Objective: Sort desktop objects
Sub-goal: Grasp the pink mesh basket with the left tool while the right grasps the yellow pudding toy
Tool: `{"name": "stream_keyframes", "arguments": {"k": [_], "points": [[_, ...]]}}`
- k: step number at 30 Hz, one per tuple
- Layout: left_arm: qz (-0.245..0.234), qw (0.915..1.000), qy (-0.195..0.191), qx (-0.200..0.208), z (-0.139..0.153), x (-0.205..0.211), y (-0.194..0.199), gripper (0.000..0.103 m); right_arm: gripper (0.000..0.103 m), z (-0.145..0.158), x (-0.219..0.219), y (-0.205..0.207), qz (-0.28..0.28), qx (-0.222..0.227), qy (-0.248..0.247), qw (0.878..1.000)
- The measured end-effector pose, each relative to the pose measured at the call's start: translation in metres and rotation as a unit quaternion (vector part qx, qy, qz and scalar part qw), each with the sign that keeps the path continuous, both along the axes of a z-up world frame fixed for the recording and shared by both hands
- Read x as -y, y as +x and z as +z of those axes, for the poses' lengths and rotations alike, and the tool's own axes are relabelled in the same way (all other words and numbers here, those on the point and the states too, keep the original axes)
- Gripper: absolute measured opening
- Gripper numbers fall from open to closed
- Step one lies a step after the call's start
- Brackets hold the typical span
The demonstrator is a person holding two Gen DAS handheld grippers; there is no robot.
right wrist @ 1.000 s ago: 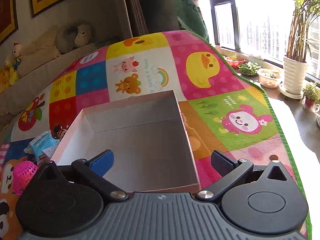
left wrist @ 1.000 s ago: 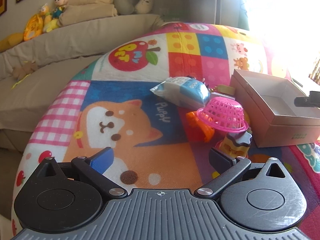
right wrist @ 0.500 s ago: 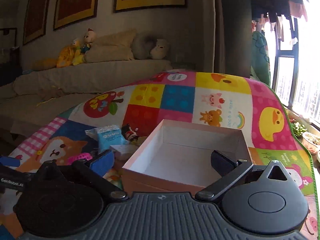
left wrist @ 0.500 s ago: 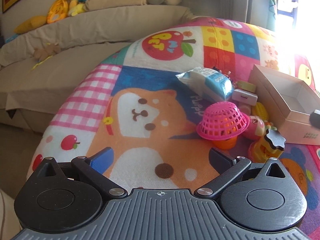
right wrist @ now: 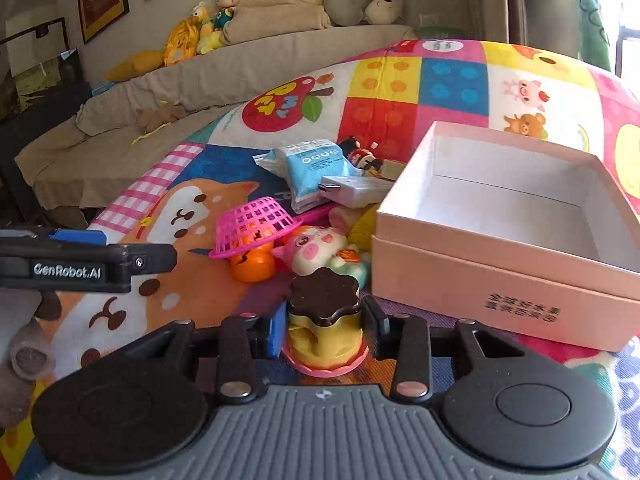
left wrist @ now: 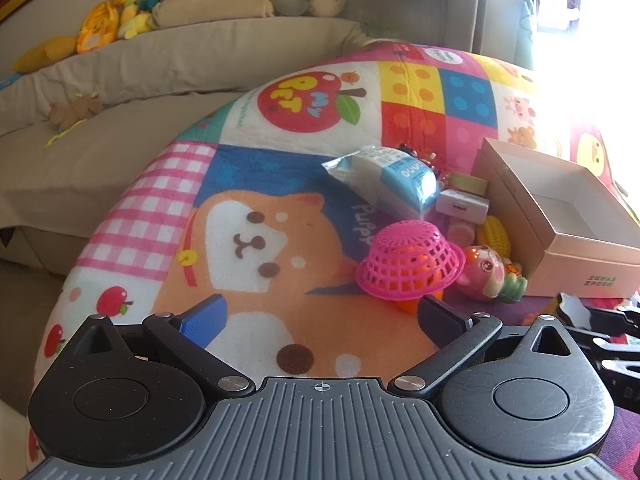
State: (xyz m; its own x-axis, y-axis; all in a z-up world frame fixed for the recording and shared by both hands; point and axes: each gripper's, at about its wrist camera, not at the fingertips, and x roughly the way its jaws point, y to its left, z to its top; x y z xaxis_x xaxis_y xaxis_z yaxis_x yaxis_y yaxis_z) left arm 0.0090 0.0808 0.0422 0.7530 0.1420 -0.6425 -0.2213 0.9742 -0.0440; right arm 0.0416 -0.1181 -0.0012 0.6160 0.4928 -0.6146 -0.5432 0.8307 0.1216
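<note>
The play mat (left wrist: 280,216) is showing a patchwork of prints — an orange-and-white puppy on blue, pink-and-white gingham, a red apple on white, and red, yellow, blue and pink blocks with dots. The upturned basket (left wrist: 410,262) is glowing hot pink over an orange toy (right wrist: 253,266). The cake toy (right wrist: 325,320) is wearing a dark brown top, yellow body and pink base. The box (right wrist: 508,216) is looking pale pink outside — white inside. The packet (right wrist: 314,166) is showing light blue and white.
</note>
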Motion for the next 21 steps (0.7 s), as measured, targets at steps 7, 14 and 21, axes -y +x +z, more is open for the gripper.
{"name": "stream_keyframes", "arguments": {"k": [7, 14, 21], "points": [[-0.058, 0.9978, -0.03, 0.014, -0.011, 0.015, 0.025, 0.103, 0.047, -0.003, 0.07, -0.034, -0.086, 0.034, -0.049, 0.995], [-0.054, 0.9975, -0.043, 0.013, -0.016, 0.012, 0.044, 0.085, 0.079, -0.017, 0.092, -0.033, -0.14, 0.012, -0.022, 0.99], [-0.064, 0.9969, -0.044, 0.008, -0.017, 0.011, 0.076, 0.087, 0.085, -0.018, 0.093, -0.031, -0.144, 0.009, -0.012, 0.989]]}}
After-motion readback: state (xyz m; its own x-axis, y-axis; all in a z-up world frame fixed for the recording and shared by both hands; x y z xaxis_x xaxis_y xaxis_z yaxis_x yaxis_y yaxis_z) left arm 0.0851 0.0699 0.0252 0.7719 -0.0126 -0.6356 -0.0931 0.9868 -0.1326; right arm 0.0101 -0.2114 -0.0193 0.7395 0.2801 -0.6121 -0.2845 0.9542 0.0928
